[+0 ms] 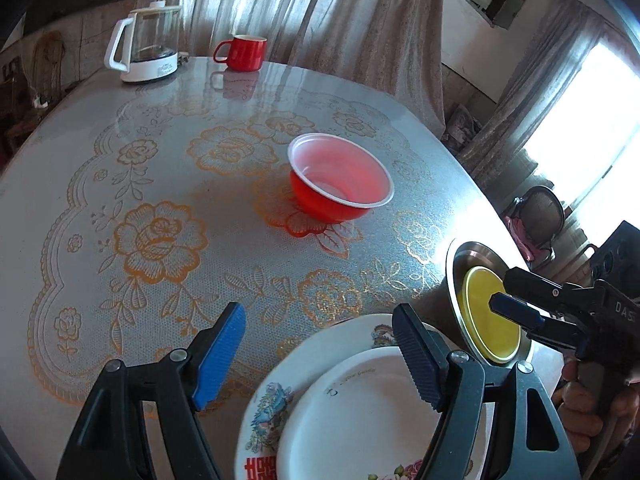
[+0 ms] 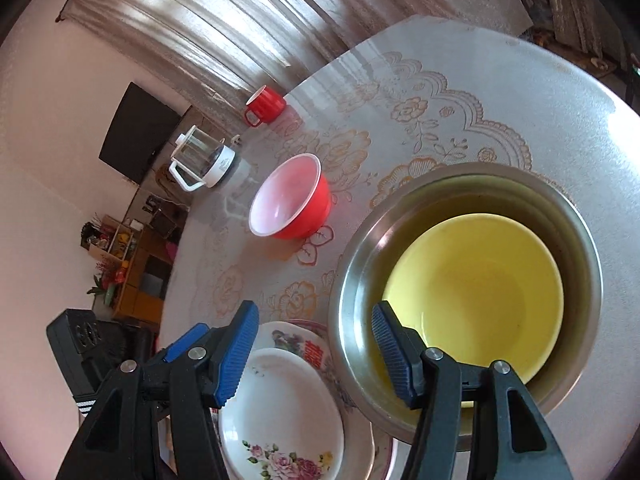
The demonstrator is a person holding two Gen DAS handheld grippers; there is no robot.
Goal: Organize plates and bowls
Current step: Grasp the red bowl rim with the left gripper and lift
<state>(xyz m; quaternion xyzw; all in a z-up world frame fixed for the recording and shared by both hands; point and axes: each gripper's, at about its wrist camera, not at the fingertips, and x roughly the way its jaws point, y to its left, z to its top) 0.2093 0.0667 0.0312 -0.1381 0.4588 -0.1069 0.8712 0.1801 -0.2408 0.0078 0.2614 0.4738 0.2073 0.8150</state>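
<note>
A lived-in home dining room. A round table (image 1: 168, 208) wears a clear cover over lace printed with gold roses, and holds a glass kettle (image 1: 146, 46) and a red mug (image 1: 242, 53). Sheer curtains (image 1: 280, 4) filter daylight. A dark wall-mounted screen (image 2: 138, 132), cluttered wooden shelves (image 2: 128, 256) and a cushioned chair (image 1: 538, 218) stand around.

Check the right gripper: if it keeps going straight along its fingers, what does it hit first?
Probably the near rim of the steel bowl, which sits between the open fingers of the right gripper; the yellow bowl nested inside lies just past it. Depth is unclear here.
</note>
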